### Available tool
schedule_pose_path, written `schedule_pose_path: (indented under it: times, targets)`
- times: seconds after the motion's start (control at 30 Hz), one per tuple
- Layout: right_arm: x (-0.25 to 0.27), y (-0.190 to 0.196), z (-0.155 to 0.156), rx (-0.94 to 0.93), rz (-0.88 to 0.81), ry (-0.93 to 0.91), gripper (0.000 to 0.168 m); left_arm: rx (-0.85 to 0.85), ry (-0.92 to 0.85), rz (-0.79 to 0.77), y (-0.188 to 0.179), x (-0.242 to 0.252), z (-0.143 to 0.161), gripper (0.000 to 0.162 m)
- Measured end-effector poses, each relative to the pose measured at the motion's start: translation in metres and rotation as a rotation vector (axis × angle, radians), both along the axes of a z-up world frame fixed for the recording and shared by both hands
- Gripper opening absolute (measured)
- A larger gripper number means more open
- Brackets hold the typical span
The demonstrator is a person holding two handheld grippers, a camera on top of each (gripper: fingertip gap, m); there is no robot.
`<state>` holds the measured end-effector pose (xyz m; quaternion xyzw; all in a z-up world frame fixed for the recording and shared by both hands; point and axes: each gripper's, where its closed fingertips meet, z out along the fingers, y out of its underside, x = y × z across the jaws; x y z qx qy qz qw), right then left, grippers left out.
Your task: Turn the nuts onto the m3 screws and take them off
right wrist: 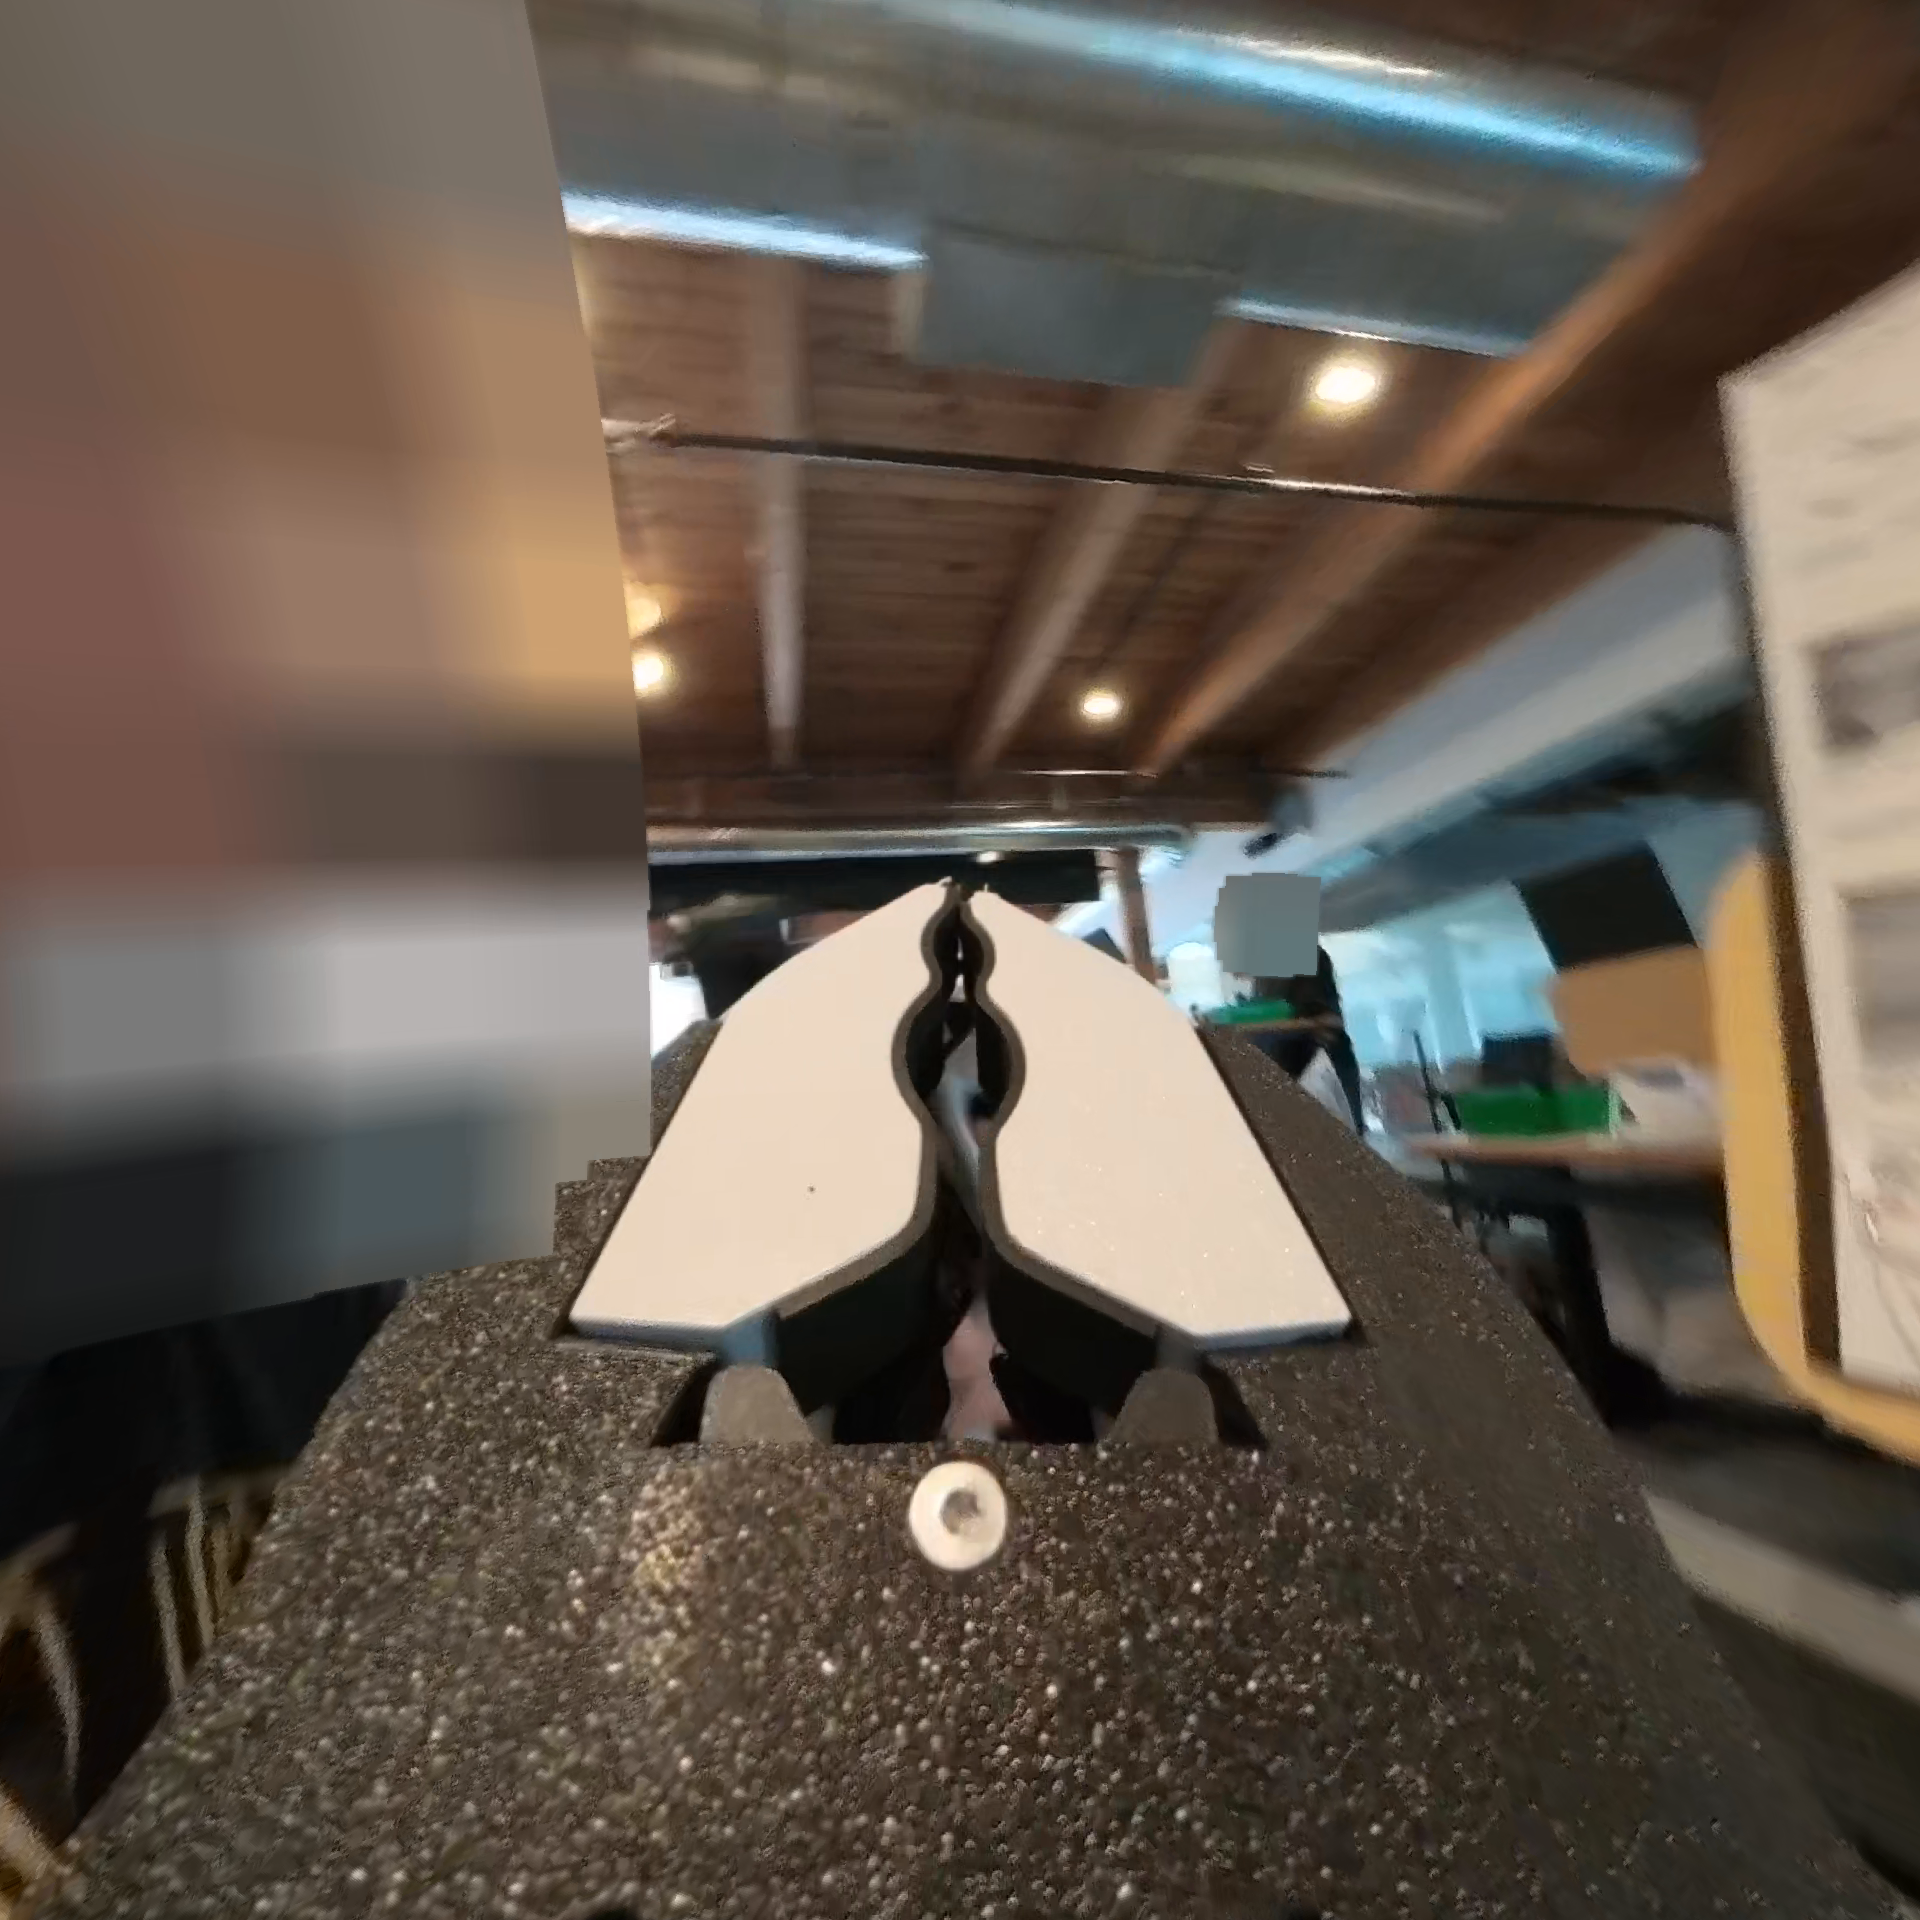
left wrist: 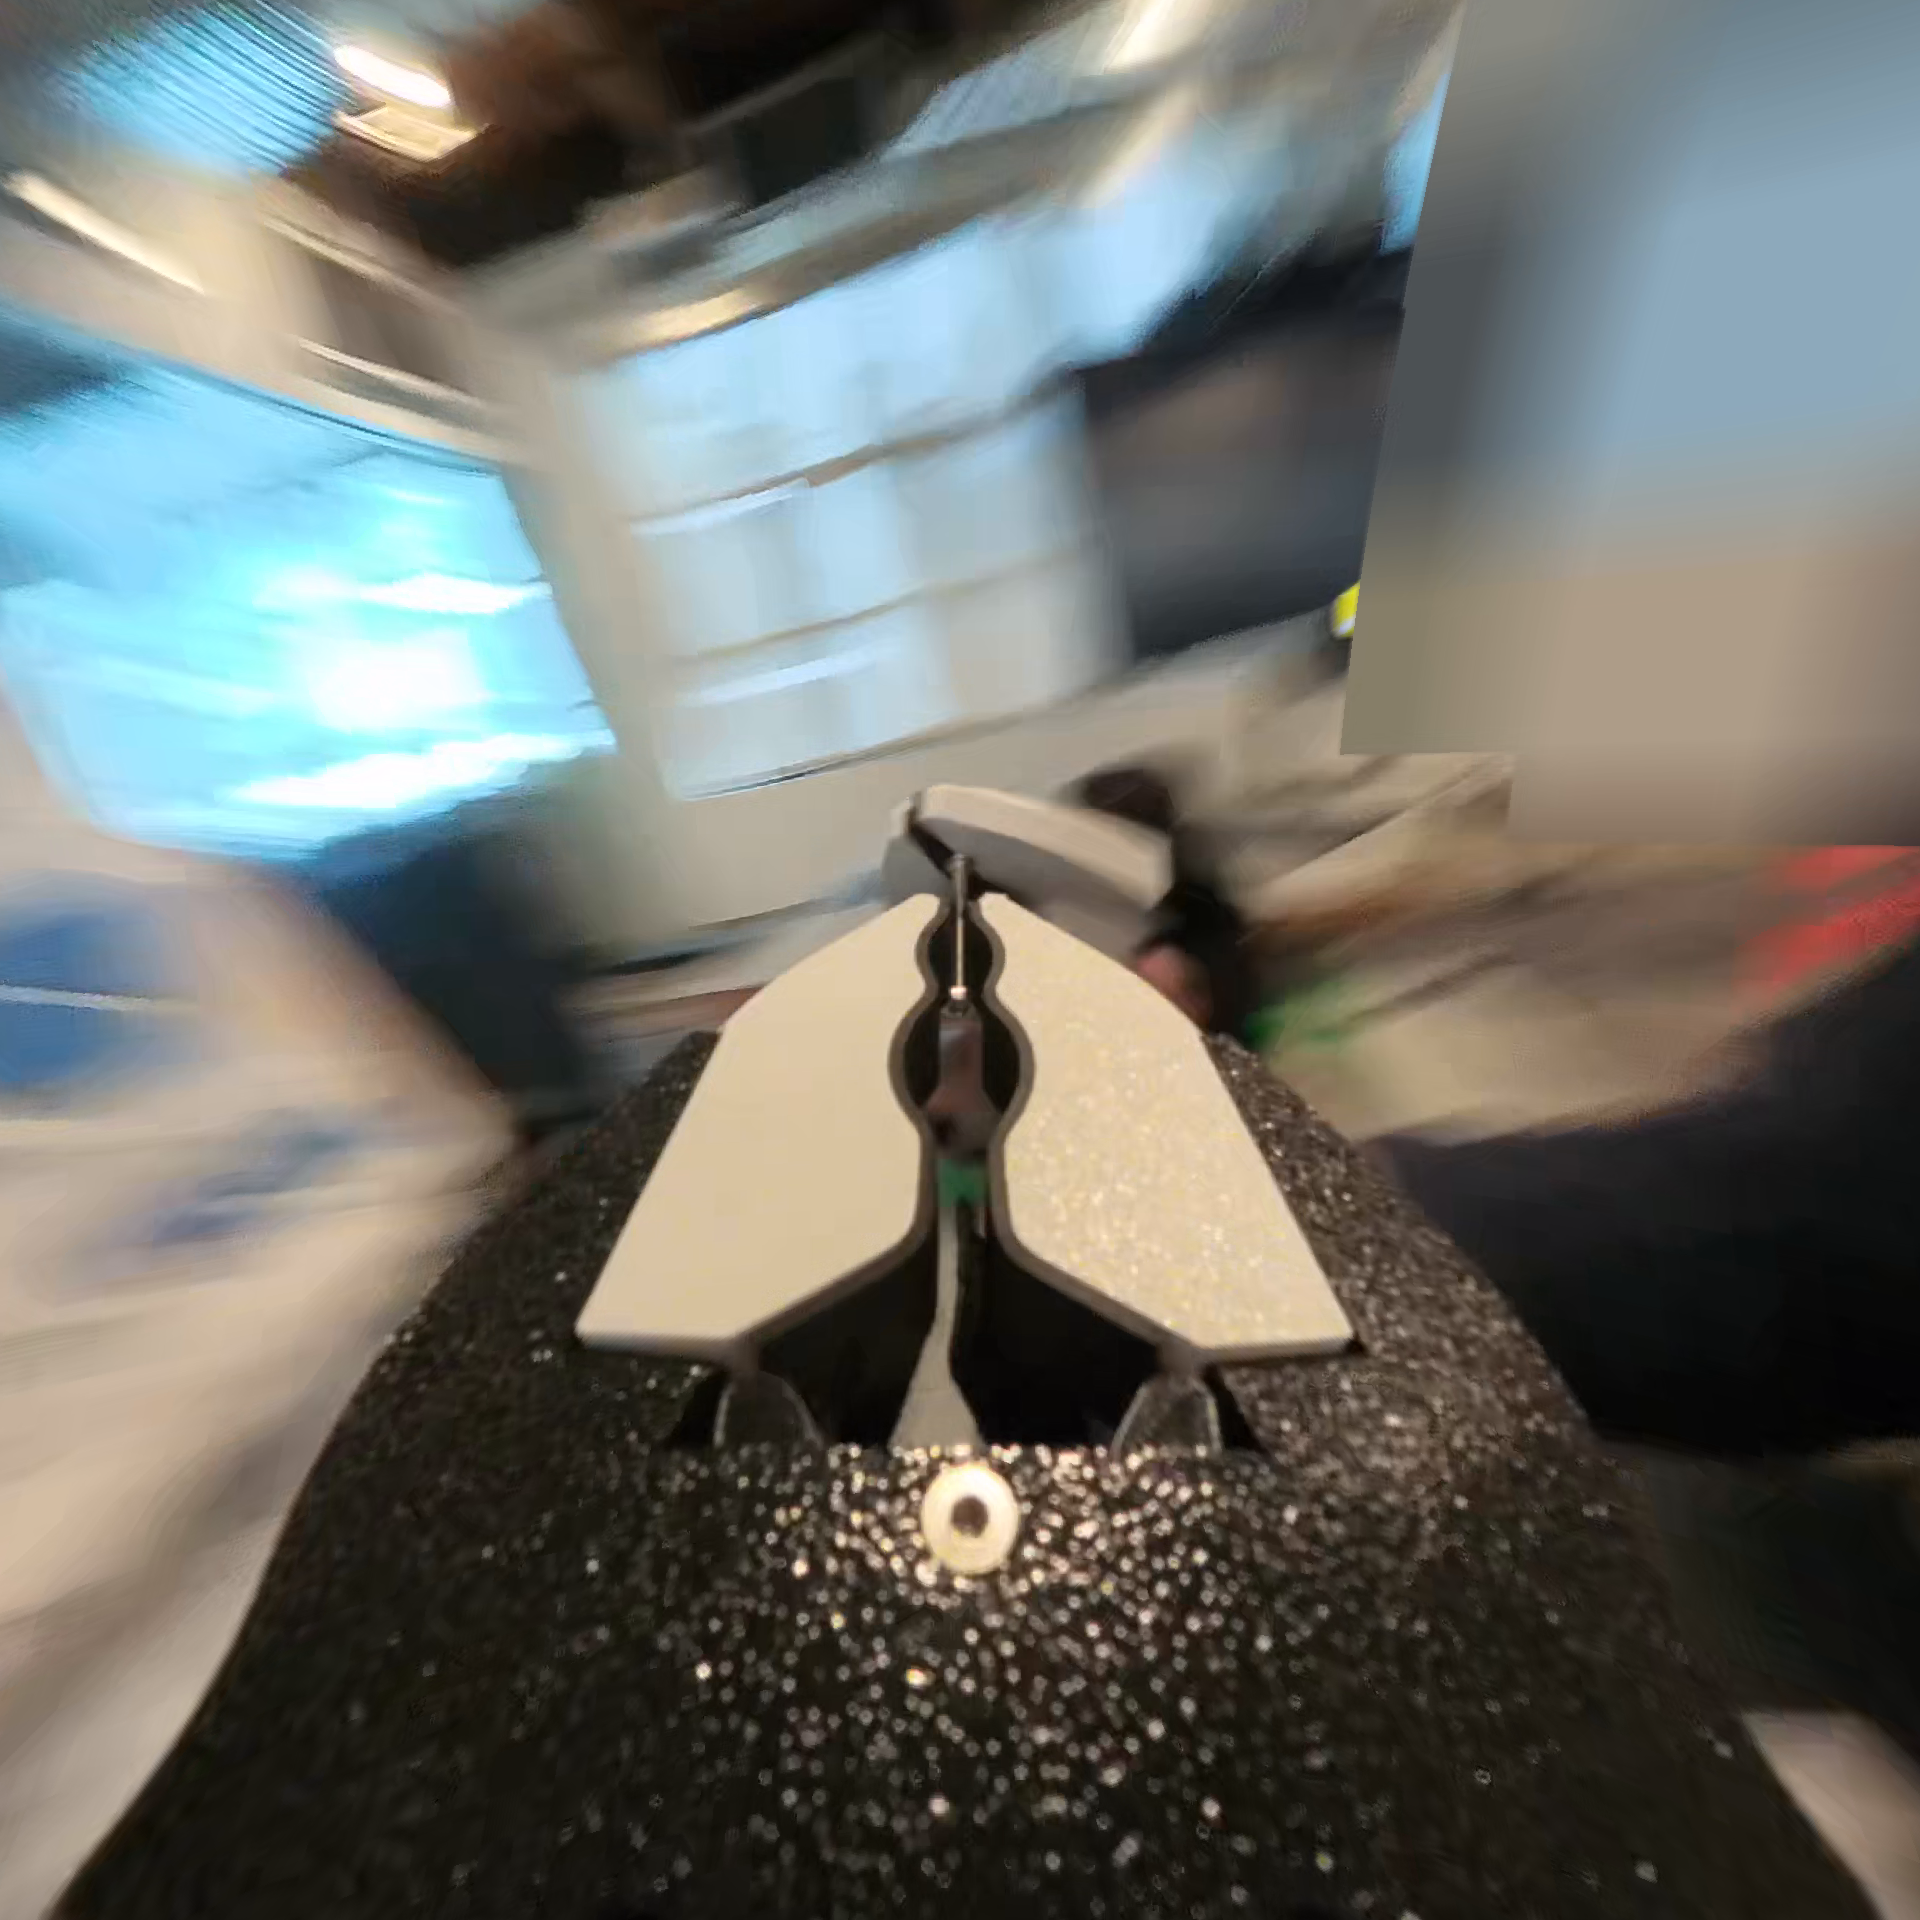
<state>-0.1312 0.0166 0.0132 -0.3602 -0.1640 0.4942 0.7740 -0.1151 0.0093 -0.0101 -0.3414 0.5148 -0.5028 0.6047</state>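
Pinched nearly together, the jaws of the left gripper (left wrist: 958, 914) clamp a thin metal M3 screw (left wrist: 958, 940), which stands lengthwise in the slot between the two grey fingers (left wrist: 790, 1122), its far end poking just past the tips. Beyond those tips, in the left wrist view, the grey fingers of the right gripper (left wrist: 1023, 831) meet the screw's end, crossing it at an angle; whether a nut sits between them is too small and too hidden to tell. Everything behind is smeared by motion: a pale blue window at left, a white shelf unit in the middle, streaks of red and green at right.

Seen from the right wrist view, the right gripper (right wrist: 958, 896) also has its jaws drawn close, tips all but touching, and something small and dark seems caught at the very end, though it cannot be made out as a nut. That camera looks upward at a wooden ceiling (right wrist: 935, 582) and a silver duct (right wrist: 1091, 156), with a paper-covered board (right wrist: 1839, 831) at the right edge.

By judgement, screw and nut are light, stiff and slick metal, easily dropped or cross-threaded; the screw is best held along its shank with the threaded end left free, and the nut across its flats.

Green bins (right wrist: 1532, 1107) stand on a far table (right wrist: 1558, 1153) at right; their contents cannot be seen. No container for the hardware shows in either view.
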Motion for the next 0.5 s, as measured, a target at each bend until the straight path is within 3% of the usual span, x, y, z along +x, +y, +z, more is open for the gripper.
schedule_pose_path:
  times: [0.07, 0.13, 0.2, 0.37, 0.5]
  targets:
    - [0.002, 0.003, -0.001, -0.056, 0.029, 0.073, 0.004, 0.234, 0.033, 0.245, 0.004, 0.0, -0.001, 0.002]
    - [0.003, -0.005, 0.001, -0.006, 0.03, 0.092, 0.008, 0.297, 0.05, 0.266, -0.004, 0.003, -0.003, 0.001]
    - [0.004, -0.016, 0.004, 0.12, -0.052, 0.041, 0.011, 0.182, 0.052, 0.098, -0.017, 0.006, -0.004, 0.001]
    - [0.001, -0.033, 0.002, 0.207, 0.105, -0.068, 0.018, -0.222, 0.012, -0.428, -0.035, -0.009, 0.008, 0.001]
    - [-0.009, -0.039, -0.003, 0.252, 0.136, -0.174, 0.016, -0.353, 0.034, -0.611, -0.04, -0.014, 0.01, 0.001]
